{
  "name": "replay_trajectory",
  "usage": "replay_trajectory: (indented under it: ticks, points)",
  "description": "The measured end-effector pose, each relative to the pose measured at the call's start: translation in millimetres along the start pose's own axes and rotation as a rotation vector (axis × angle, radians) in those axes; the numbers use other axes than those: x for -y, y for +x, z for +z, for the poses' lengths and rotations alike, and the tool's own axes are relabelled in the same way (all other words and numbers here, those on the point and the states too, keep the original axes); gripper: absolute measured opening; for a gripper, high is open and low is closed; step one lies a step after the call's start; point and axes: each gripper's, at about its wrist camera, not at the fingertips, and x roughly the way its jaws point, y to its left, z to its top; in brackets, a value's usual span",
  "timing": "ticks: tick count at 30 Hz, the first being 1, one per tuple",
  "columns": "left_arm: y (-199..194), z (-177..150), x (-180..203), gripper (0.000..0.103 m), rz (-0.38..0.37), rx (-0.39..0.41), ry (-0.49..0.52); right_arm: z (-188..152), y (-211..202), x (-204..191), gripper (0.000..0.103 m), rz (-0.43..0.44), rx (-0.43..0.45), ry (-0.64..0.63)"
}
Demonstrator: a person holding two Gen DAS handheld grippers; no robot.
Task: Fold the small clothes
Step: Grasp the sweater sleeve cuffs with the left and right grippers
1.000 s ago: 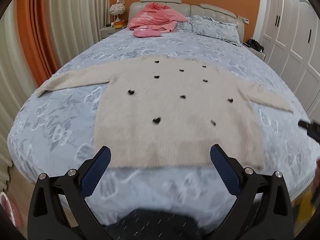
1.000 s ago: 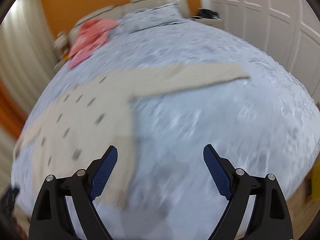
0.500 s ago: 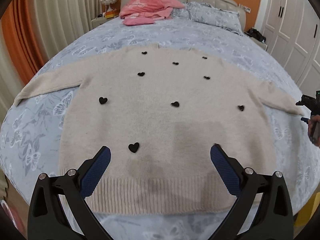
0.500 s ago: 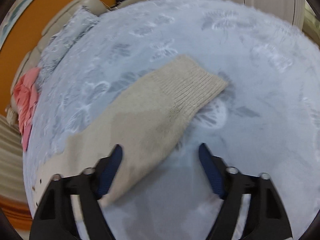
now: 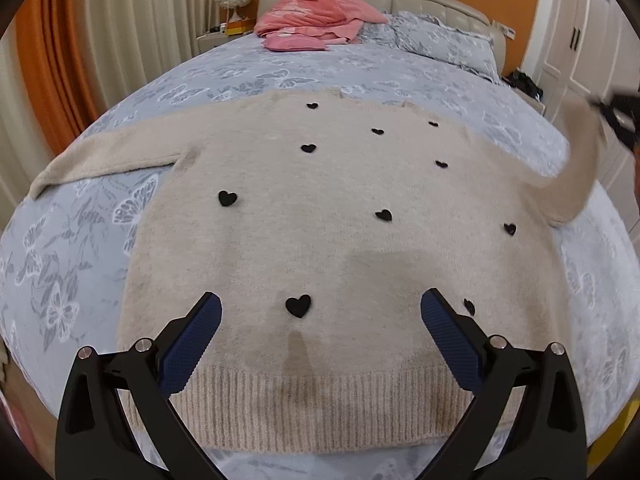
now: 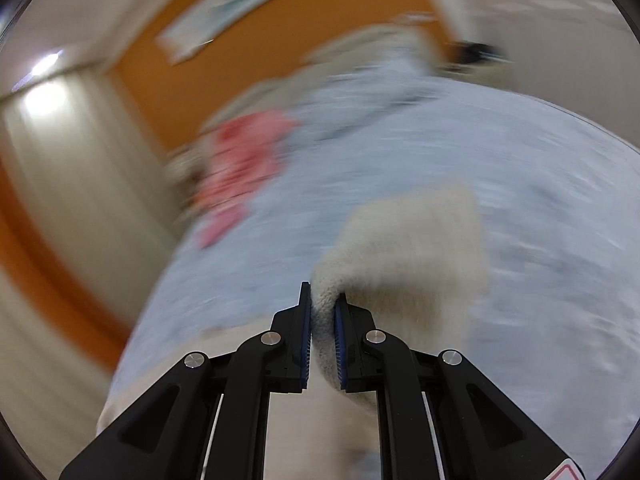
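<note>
We see the sweater (image 5: 320, 240) flat on the bed (image 5: 360, 68). Our left gripper (image 5: 320, 320) hovers above its hem, jaws wide. Our right gripper (image 6: 323, 312) clamps its sleeve (image 6: 412, 240), lifted off the bed. No legible writing.

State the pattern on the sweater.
Beige sweater dotted with small black hearts; clearest in the left wrist view.

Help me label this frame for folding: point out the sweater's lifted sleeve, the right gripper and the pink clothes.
lifted sleeve (image 6: 416, 240): right wrist view, on the cuff above the fingers.
right gripper (image 6: 323, 336): right wrist view, midway between fingertips, shut on the sleeve.
pink clothes (image 5: 316, 12): left wrist view, middle of the pile.
</note>
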Motion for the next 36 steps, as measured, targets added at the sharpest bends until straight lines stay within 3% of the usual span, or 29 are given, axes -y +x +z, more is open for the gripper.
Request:
replay_trajectory:
  ticks: [3, 6, 8, 9, 11, 14, 15, 16, 18, 21, 26, 27, 28, 29, 30, 31, 33, 35, 36]
  points:
    - [-7.8, 3.0, -10.6, 0.098, -0.007, 0.012, -0.029, -22.7, 46.3, -96.4, 0.011, 0.129, -0.087, -0.123]
    - [-14.4, 6.2, -21.6, 0.098, 0.000, 0.025, -0.037, -63.9, 97.8, -162.5, 0.015, 0.214, -0.202, -0.150]
    - [-14.0, 9.7, -31.6, 0.098, -0.007, 0.016, -0.050, -97.4, 134.8, -193.8, 0.018, 0.210, -0.309, -0.186]
    - [-12.5, 11.4, -35.8, 0.098, -0.016, 0.007, -0.057, -120.8, 156.5, -209.2, 0.027, 0.178, -0.373, -0.237]
    - [-6.2, 16.0, -43.8, 0.098, -0.043, -0.025, -0.075, -145.5, 173.1, -220.7, 0.029, 0.127, -0.432, -0.299]
    - [5.6, 31.5, -59.9, 0.098, -0.107, -0.041, -0.139, -153.2, 138.5, -199.2, 0.039, 0.131, -0.379, -0.260]
    - [10.5, 37.8, -64.9, 0.098, -0.128, -0.036, -0.162, -153.9, 120.6, -185.4, 0.053, 0.095, -0.343, -0.247]
    - [17.1, 45.9, -69.1, 0.098, -0.157, -0.033, -0.191, -156.5, 109.3, -176.7, 0.060, 0.062, -0.313, -0.244]
    - [41.8, 69.7, -77.7, 0.098, -0.238, -0.036, -0.264, -155.8, 73.4, -129.4, 0.060, -0.080, -0.248, -0.275]
    - [90.4, 106.7, -79.5, 0.098, -0.313, -0.058, -0.352, -156.8, 55.3, -72.5, 0.061, -0.276, -0.272, -0.291]
    - [185.2, 135.0, -78.1, 0.094, -0.323, -0.202, -0.538, -160.2, 73.4, -14.7, 0.061, -0.392, -0.340, -0.253]
    - [193.2, 136.8, -79.3, 0.089, -0.315, -0.194, -0.592, -164.4, 84.3, -9.6, 0.060, -0.388, -0.364, -0.255]
    - [192.3, 140.8, -79.2, 0.079, -0.297, -0.164, -0.619, -168.2, 92.9, -8.8, 0.045, -0.369, -0.387, -0.249]
    - [190.2, 145.8, -77.6, 0.049, -0.296, -0.140, -0.626, -167.9, 105.4, -8.0, 0.029, -0.340, -0.405, -0.240]
    - [190.1, 153.5, -75.3, 0.029, -0.273, -0.137, -0.610, -164.5, 111.9, -8.7, 0.011, -0.334, -0.408, -0.230]
    - [186.9, 159.5, -76.3, 0.024, -0.273, -0.115, -0.607, -158.3, 112.1, -10.5, 0.010, -0.323, -0.374, -0.210]
    - [177.6, 168.0, -84.9, 0.003, -0.293, -0.043, -0.603, -135.7, 89.8, -5.3, 0.009, -0.257, -0.247, -0.103]
    - [166.5, 173.2, -94.9, 0.002, -0.242, 0.047, -0.554, -126.7, 73.1, 3.3, 0.009, -0.255, -0.181, -0.051]
    - [166.3, 175.9, -102.2, 0.002, -0.212, 0.058, -0.540, -133.8, 74.9, 16.6, 0.009, -0.297, -0.196, -0.035]
